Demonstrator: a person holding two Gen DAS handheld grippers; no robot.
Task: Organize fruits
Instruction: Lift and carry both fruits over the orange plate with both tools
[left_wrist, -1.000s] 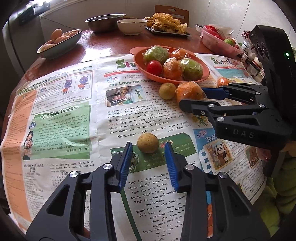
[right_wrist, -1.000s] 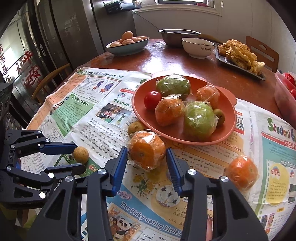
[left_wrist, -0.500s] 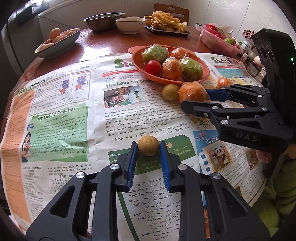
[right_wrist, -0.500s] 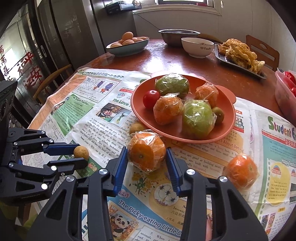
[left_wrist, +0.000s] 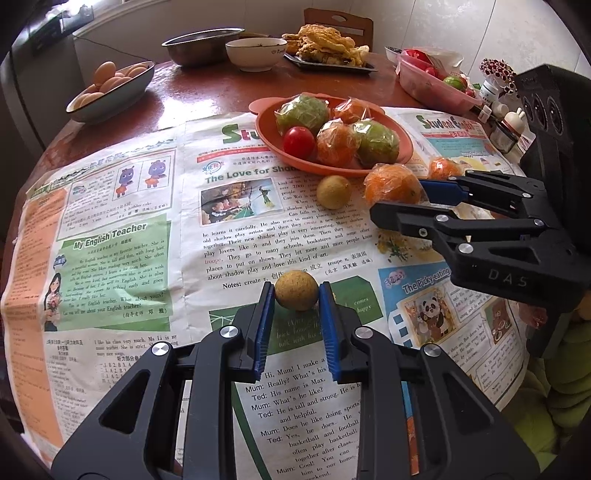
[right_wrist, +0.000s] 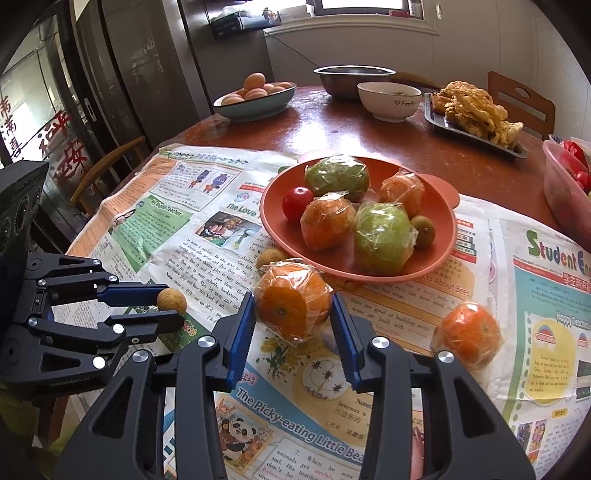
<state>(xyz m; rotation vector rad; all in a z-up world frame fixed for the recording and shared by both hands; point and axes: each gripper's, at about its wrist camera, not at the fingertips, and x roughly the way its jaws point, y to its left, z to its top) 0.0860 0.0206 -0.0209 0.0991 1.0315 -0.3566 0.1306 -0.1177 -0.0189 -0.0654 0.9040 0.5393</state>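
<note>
My left gripper (left_wrist: 296, 295) is shut on a small brown longan (left_wrist: 296, 290), gripped at its fingertips just above the newspaper; it also shows in the right wrist view (right_wrist: 171, 300). My right gripper (right_wrist: 293, 314) is open around a plastic-wrapped orange (right_wrist: 292, 300) on the newspaper, pads close to its sides, touching unclear. The orange plate (right_wrist: 439, 254) holds wrapped green fruits, wrapped oranges, a tomato (right_wrist: 297, 197) and a small longan. Another longan (left_wrist: 334, 191) and a wrapped orange (right_wrist: 468, 332) lie loose on the paper.
Newspaper (left_wrist: 122, 240) covers the near half of the round wooden table. At the back stand an egg bowl (right_wrist: 255, 101), a steel bowl (right_wrist: 352, 79), a white bowl (right_wrist: 389, 99), a tray of fried food (right_wrist: 472, 114) and a pink container (right_wrist: 565, 184).
My left gripper moved forward and closed on the longan, then lifted it slightly. My right gripper narrowed a little around the wrapped orange.
</note>
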